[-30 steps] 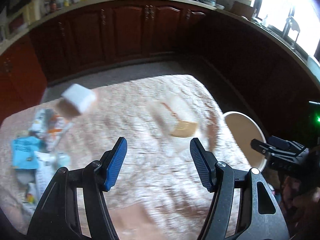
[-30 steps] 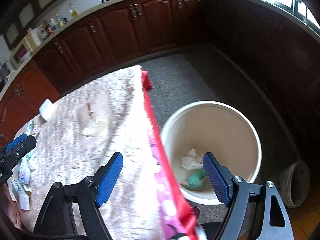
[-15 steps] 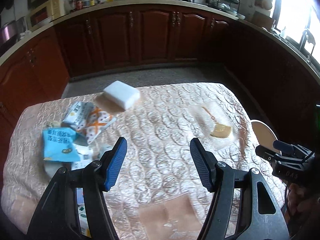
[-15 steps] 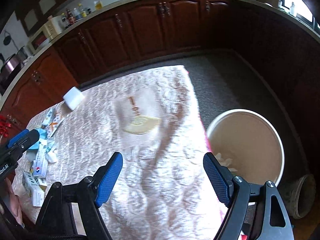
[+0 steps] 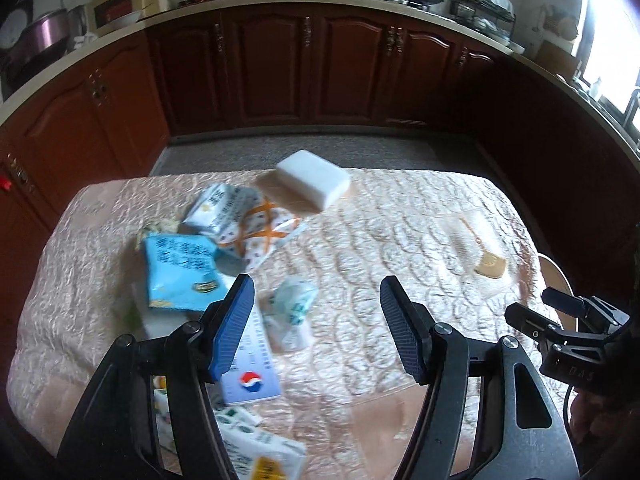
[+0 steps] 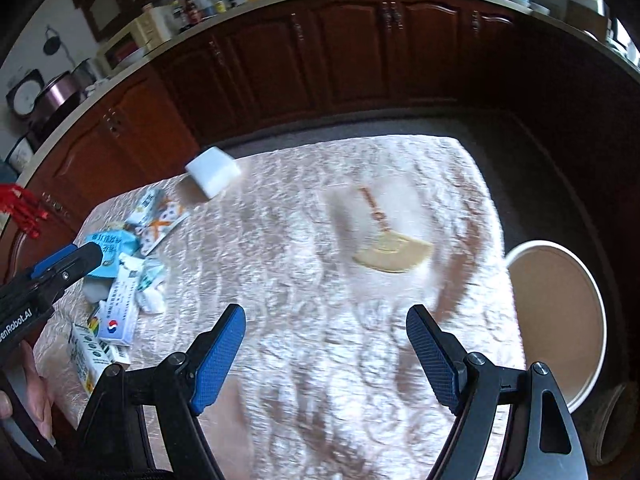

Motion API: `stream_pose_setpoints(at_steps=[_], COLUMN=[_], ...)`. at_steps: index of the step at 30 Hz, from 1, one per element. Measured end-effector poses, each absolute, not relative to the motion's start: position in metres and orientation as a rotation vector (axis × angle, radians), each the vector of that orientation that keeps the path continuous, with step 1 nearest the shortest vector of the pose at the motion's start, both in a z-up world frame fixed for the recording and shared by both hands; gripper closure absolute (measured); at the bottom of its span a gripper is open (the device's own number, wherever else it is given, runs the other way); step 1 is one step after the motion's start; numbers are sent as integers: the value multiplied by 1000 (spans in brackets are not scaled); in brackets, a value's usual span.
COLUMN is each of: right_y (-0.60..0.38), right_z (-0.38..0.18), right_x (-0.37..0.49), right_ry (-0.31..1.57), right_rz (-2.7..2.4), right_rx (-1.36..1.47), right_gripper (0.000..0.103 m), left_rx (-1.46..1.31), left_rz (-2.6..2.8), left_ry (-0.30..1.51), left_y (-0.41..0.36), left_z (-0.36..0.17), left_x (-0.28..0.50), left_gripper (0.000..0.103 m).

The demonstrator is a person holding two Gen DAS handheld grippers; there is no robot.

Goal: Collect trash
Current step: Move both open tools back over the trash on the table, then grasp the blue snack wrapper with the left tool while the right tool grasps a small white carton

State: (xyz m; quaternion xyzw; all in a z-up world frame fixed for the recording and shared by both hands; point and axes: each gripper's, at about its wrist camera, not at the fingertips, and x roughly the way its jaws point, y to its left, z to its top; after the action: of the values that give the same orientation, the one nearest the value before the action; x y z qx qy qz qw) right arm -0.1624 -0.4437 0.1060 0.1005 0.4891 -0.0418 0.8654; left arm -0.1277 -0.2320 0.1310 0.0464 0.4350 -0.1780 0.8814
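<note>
**Both grippers empty, litter pile lined up for the next pick**

A fresh pick is judged to be the step in hand: nothing is carried, and the trash is waiting on the desk (image 5: 360, 364). The left gripper (image 5: 317, 328) is held above the near edge, its fingers (image 5: 234, 326) spread wide, nothing pinched, nothing touched. The right gripper (image 6: 326, 354) is held likewise, fingers (image 6: 218, 354) wide apart and bare.

In the left view the litter is clustered from 9 to 12 o'clock of the left gripper: a crumpled wrapper (image 5: 294, 304) just ahead between the fingertips, a blue packet (image 5: 180, 270) at 10 o'clock, a patterned packet (image 5: 244, 222) beyond it, a white carton (image 5: 250, 364) partly under the left finger, a green-printed box (image 5: 256, 448) at the bottom edge. A white block (image 5: 314, 178) is seen at 12 o'clock near the far edge, and a fan-shaped piece (image 6: 394, 254) at 12 o'clock of the right gripper.

The bin (image 6: 560, 320) is seen at 3 o'clock of the right gripper, off the desk's edge.

The next move is judged to call for a lowering onto the crumpled wrapper, a closing, then a carry rightward to the bin; blur leaves exact spacing uncertain
</note>
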Motion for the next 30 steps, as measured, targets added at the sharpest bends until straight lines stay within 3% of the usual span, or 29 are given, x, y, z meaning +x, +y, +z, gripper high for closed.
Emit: stream_pose_setpoints(at_steps=[20,25,30], right_y=[-325,-304,-292], right_z=[58,40,23], right_x=[-93,-66,-45], right_ry=[1118,1134,1156], right_rz=[228,243,243], right_rx=[290,329,355], right_gripper=[23,30,43], left_rx=[-147,-170,-184], left_rz=[-232,-224,-203], left_ry=[1017,1071,1140], left_y=[-103,-101,-102], left_z=[125,109,89], left_x=[-67,-47,-19], left_gripper=[39,39,39])
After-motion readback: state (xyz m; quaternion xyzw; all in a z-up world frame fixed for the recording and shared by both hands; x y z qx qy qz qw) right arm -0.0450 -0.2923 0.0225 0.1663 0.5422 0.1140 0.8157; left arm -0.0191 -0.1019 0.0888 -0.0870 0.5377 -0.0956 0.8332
